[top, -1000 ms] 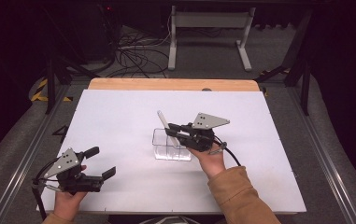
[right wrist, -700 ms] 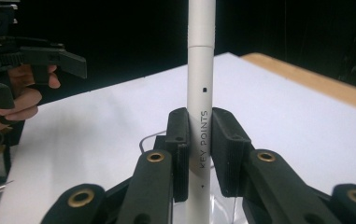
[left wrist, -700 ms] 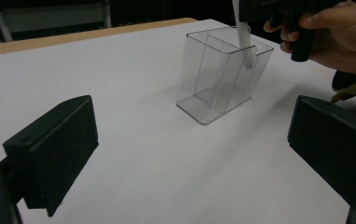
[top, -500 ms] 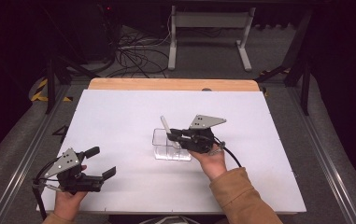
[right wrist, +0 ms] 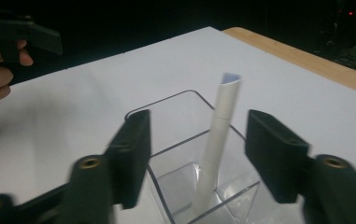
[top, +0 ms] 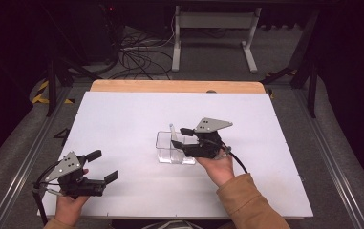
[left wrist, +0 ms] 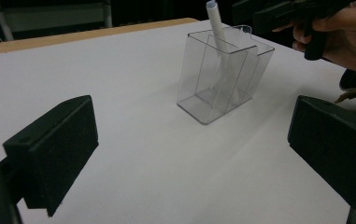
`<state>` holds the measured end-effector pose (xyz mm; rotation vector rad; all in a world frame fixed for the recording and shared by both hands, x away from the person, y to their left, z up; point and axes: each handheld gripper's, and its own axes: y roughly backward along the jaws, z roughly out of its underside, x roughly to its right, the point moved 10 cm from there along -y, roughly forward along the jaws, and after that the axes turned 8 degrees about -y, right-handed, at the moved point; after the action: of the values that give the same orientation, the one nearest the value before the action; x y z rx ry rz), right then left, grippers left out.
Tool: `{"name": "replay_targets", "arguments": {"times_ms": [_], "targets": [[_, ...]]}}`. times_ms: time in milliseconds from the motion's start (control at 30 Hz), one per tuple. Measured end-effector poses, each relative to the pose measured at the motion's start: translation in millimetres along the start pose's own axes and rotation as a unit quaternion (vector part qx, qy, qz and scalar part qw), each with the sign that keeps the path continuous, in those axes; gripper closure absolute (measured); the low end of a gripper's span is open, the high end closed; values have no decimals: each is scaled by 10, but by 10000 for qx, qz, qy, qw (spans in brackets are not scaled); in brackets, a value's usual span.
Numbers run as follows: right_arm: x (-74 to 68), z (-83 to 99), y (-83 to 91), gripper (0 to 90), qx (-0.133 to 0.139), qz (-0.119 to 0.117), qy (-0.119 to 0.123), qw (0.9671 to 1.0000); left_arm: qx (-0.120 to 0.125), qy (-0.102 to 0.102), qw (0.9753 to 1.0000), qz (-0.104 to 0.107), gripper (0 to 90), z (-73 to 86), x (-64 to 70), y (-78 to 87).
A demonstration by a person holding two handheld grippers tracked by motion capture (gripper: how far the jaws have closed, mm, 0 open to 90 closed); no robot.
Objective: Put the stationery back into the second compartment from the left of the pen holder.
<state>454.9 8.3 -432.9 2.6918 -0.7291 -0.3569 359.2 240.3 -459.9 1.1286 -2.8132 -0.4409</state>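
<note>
White tabletop (top: 122,119) bears a clear divided holder (top: 175,153) with one white marker (top: 173,132); both grippers released.

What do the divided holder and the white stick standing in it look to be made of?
The holder: clear, glossy, rigid plastic, probably acrylic; the table shows through its walls and the edges catch light. The stick: matte white, perhaps a plastic pen or rolled paper; the look leaves it open.

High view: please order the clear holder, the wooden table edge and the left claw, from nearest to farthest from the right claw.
1. Clear holder, just left of the right claw.
2. Left claw, near front left corner.
3. Wooden table edge, at the far side; close to the left claw's distance.
</note>
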Motion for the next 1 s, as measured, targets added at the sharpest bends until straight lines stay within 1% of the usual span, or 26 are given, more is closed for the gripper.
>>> {"name": "replay_targets", "arguments": {"times_ms": [100, 133, 233, 333, 400, 467, 600, 833, 933, 1000], "targets": [[32, -43, 71, 198, 15, 122, 23, 9999, 7, -3, 10000, -8, 27, -1, -5, -2], [40, -65, 101, 174, 71, 158, 34, 9998, 9, 0, 10000, -4, 27, -4, -5, -3], [36, -112, 180, 114, 161, 147, 29, 9998, -6, -6, 10000, -9, 27, 4, 0, -7], [33, -142, 241, 77, 195, 221, 146, 9995, 9, -1, 10000, -5, 27, -6, -1, -6], [27, -161, 277, 64, 228, 250, 200, 9992, 1, -21, 10000, -25, 26, -4, 3, -4], [20, -182, 319, 55, 280, 266, 211, 9990, 2, 3, 10000, -18, 27, 0, 8, -2], [35, -210, 416, 41, 336, 317, 244, 9986, 23, -18, 10000, -60, 27, -5, -9, 15], [118, -181, 629, 19, 274, 623, 255, 9974, 19, -45, 10000, -68, 27, -9, -4, 12], [132, -136, 704, 3, 204, 704, 308, 9968, 18, -73, 9999, -79, 27, -17, 3, 16], [138, -110, 757, 3, 218, 739, 373, 9963, 4, -95, 9999, -69, 27, -20, 11, 18]]}}
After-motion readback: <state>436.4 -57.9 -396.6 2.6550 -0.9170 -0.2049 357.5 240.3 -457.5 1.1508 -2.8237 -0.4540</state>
